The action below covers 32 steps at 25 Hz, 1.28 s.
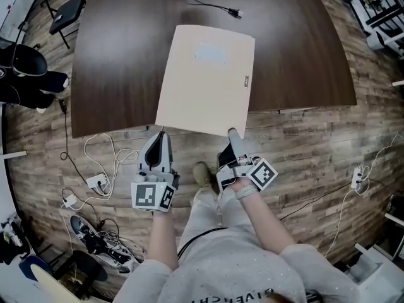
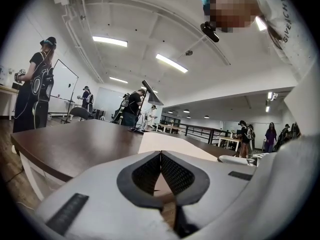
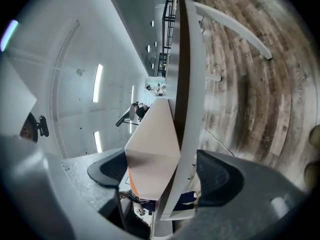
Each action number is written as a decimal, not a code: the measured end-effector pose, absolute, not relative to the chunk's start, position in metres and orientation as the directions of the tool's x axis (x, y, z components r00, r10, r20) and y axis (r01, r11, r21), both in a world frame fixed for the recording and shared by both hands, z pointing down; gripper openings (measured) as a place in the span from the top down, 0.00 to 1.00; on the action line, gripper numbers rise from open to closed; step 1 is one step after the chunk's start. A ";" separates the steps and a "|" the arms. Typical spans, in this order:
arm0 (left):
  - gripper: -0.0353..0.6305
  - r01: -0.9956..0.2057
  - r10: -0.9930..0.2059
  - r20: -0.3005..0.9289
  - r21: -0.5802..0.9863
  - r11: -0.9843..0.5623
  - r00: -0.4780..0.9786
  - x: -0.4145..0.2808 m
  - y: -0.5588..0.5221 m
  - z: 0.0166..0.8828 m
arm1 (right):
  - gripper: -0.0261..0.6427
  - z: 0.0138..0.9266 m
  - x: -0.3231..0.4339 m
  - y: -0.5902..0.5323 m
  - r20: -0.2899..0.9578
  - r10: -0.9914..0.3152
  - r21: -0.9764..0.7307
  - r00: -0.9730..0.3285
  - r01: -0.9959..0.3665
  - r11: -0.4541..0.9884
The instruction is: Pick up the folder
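my right gripper (image 3: 162, 171) has jaws released astride the folder (image 1: 208, 81) edge; closing could pinch the surface (image 1: 120, 55) too; left gripper (image 2: 160, 156) jaws clenched, empty

Open-plan lab workspace: strip lights (image 2: 171, 63), tables (image 1: 126, 62), floor cables (image 1: 101, 163).

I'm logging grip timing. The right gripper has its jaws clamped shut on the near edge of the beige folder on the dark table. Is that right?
Not clamped. The right gripper has its jaws wide apart around the near edge of the beige folder on the dark table; the right gripper view shows them not closed on it.
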<state>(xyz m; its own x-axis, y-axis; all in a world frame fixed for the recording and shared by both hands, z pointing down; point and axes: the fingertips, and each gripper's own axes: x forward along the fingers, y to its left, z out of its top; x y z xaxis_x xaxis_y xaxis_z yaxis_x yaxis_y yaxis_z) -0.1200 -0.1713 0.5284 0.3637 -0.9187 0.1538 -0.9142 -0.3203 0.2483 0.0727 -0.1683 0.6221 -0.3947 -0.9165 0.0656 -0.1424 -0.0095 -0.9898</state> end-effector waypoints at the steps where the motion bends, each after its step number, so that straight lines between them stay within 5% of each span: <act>1: 0.95 -0.915 -0.920 0.155 0.251 -0.316 0.360 -0.119 -0.171 0.530 | 0.34 0.622 0.072 -0.170 0.054 -0.916 -0.990 -0.397 -0.140 0.002; 12: 0.95 -0.919 -0.925 0.173 0.271 -0.285 0.338 -0.116 -0.160 0.547 | 0.34 0.620 0.057 -0.191 -0.025 -0.925 -0.997 -0.380 -0.052 0.049; 17: 0.95 -0.919 -0.925 0.182 0.280 -0.278 0.335 -0.118 -0.156 0.553 | 0.50 0.611 0.056 -0.193 -0.057 -0.928 -0.994 -0.369 -0.061 0.085; 32: 0.95 -0.933 -0.940 0.157 0.249 -0.259 0.303 -0.125 -0.164 0.542 | 0.52 0.609 0.086 -0.185 -0.074 -0.933 -0.995 -0.352 -0.040 0.094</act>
